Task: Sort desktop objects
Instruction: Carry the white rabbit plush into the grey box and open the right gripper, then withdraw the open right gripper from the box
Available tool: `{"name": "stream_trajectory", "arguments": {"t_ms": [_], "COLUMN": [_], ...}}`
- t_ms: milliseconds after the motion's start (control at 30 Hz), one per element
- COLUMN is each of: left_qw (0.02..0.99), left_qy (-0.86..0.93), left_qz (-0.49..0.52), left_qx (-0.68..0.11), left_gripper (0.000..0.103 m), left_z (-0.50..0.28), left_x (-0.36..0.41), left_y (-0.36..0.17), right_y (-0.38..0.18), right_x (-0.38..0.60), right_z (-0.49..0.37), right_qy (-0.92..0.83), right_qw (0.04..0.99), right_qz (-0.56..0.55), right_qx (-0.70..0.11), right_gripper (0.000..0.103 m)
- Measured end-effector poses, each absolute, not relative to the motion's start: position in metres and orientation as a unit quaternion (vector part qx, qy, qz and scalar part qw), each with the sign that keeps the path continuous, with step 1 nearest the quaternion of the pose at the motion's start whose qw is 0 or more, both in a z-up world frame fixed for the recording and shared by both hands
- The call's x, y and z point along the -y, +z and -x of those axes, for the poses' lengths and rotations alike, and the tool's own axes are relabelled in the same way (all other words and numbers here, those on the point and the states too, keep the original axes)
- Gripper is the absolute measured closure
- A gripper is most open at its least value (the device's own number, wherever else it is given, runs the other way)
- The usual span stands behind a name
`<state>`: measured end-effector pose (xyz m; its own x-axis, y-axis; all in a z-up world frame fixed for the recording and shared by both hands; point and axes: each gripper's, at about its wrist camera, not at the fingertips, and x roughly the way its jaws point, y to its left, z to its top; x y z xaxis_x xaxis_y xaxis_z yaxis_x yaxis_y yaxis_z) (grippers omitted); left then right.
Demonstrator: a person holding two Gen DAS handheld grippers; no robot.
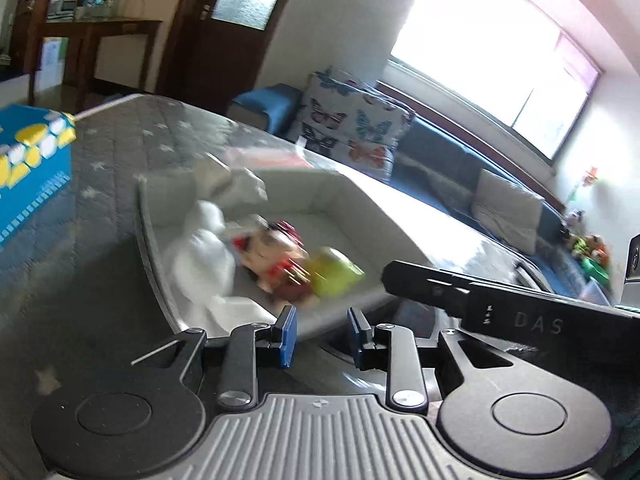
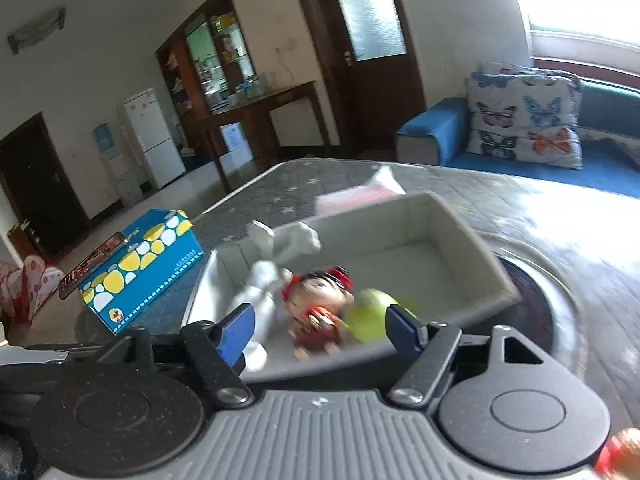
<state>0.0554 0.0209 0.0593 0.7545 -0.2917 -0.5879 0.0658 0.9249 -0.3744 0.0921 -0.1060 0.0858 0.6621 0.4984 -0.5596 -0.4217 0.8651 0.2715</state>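
Observation:
A white rectangular tray [image 1: 360, 196] sits on the grey star-patterned tabletop [image 1: 120, 148]. In it lie a white plush toy [image 1: 204, 240], a small doll in red [image 1: 276, 256] and a yellow-green object [image 1: 336, 272], all blurred. My left gripper [image 1: 323, 336] hovers at the tray's near rim, its blue pads a little apart with nothing between them. In the right wrist view the same tray [image 2: 460, 232] holds the plush [image 2: 264, 284], doll [image 2: 316, 300] and green object [image 2: 372, 312]. My right gripper [image 2: 320, 330] stands wide open just over the near rim, empty.
A blue tissue box with yellow and white spots [image 2: 144, 268] stands left of the tray, with a phone [image 2: 92, 264] on top. A pink-white packet [image 2: 360, 194] lies behind the tray. A round inset [image 2: 540, 304] lies to the tray's right. A blue sofa with a butterfly cushion [image 2: 524, 116] is beyond.

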Motion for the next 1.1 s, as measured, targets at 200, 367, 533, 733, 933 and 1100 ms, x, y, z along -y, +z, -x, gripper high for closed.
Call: {"name": "stream_trajectory", "arguments": {"t_ms": [200, 367, 533, 733, 933, 1100], "left_qw": [0.911, 0.901, 0.893, 0.883, 0.883, 0.878], "left_qy": [-0.139, -0.18, -0.222, -0.262, -0.257, -0.266], "left_qz": [0.158, 0.133, 0.116, 0.116, 0.127, 0.135], "left_qx": [-0.355, -0.373, -0.373, -0.372, -0.373, -0.373], "left_gripper": [0.072, 0.072, 0.072, 0.071, 0.07, 0.07], "left_z": [-0.039, -0.034, -0.036, -0.049, -0.073, -0.085], "left_x": [0.022, 0.066, 0.1, 0.128, 0.143, 0.15], "left_y": [0.044, 0.029, 0.021, 0.02, 0.015, 0.013], "right_y": [0.081, 0.075, 0.067, 0.059, 0.052, 0.044], "right_x": [0.168, 0.213, 0.246, 0.261, 0.265, 0.265], "right_z": [-0.063, -0.054, -0.056, -0.065, -0.079, -0.092], "right_qy": [0.202, 0.156, 0.128, 0.12, 0.129, 0.134], "right_qw": [0.921, 0.926, 0.926, 0.922, 0.917, 0.912], "right_qz": [-0.081, -0.095, -0.118, -0.138, -0.149, -0.157], "right_qx": [-0.323, -0.33, -0.336, -0.34, -0.347, -0.356], "right_gripper": [0.026, 0.024, 0.024, 0.023, 0.024, 0.023]}}
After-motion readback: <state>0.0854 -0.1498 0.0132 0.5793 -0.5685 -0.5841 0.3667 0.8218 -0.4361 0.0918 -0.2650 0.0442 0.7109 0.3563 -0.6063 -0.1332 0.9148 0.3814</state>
